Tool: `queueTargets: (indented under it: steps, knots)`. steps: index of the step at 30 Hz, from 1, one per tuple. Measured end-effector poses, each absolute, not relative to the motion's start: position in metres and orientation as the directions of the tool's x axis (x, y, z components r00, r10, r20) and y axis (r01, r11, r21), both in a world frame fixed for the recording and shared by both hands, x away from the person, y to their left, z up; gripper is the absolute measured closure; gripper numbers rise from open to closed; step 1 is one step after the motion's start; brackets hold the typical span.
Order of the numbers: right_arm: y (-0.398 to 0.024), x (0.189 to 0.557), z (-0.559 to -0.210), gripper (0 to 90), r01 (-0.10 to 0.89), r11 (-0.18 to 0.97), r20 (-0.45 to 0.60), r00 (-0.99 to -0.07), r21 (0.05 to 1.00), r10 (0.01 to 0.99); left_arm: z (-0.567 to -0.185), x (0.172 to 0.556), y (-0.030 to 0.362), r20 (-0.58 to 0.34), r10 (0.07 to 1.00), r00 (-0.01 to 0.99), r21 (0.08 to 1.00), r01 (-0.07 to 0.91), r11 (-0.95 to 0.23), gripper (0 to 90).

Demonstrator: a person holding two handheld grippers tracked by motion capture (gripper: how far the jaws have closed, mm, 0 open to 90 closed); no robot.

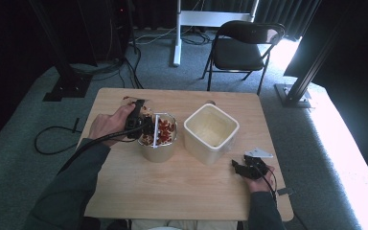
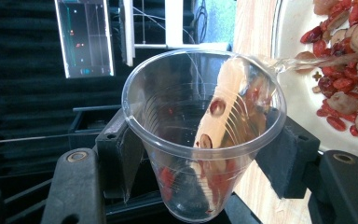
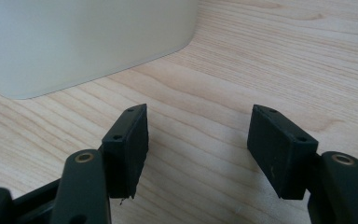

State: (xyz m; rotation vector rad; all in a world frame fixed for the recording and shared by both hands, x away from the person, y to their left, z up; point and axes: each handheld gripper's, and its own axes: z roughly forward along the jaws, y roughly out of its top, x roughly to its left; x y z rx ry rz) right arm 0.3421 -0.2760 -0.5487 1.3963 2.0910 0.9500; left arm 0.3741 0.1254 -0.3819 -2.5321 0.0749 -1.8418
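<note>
Pouring looks nearly finished: left gripper (image 1: 141,125) pinches a clear plastic cup (image 2: 204,135), jaws pressed on its ribbed sides, and tips it sideways over the round container (image 1: 158,151) at table centre-left. In the left gripper view the cup is almost empty, just a few red dried dates and pale slices stuck to the inner wall and some red bits near the bottom. The cup's lip is deformed into a spout that touches or sits just above the pile of dried fruit (image 2: 349,70) in the container. Judging by this, most of the load has already gone in; what's left is shaking out the stragglers and setting the cup down.

The mix reads as red wrinkled dates plus beige ring-shaped slices, heaped close to the container's rim in the high view. A white bar or handle (image 1: 156,129) stands across that container; can't tell exactly what it is.

Right gripper (image 1: 246,167) rests low on the wooden table (image 1: 182,191) at the near right, jaws spread wide with nothing between them, just bare wood grain. It sits near the cream square bin (image 1: 211,132), which looks empty inside and stands just right of the round container, apart from it.
</note>
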Motion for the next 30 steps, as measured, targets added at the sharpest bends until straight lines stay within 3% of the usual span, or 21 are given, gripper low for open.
queueTargets:
  steps: [20, 23, 30]
  knots:
    - [-0.2759, 0.3421, -0.5487, 37.7, 0.612, 0.250, 0.008, -0.386, 0.750, 0.922, -0.3843, 0.3723, 0.1170, 0.955, -0.153, 0.256, -0.144, -0.054, -0.988, 37.9]
    - [-0.2759, 0.3420, -0.5487, 37.7, 0.612, 0.250, 0.008, -0.386, 0.750, 0.922, -0.3863, 0.3789, 0.1231, 0.952, -0.162, 0.259, -0.162, -0.018, -0.987, 37.9]
    - [-0.2759, 0.3421, -0.5487, 37.7, 0.613, 0.250, 0.008, -0.387, 0.750, 0.922, -0.3839, 0.3762, 0.1194, 0.956, -0.160, 0.246, -0.155, -0.037, -0.987, 38.1]
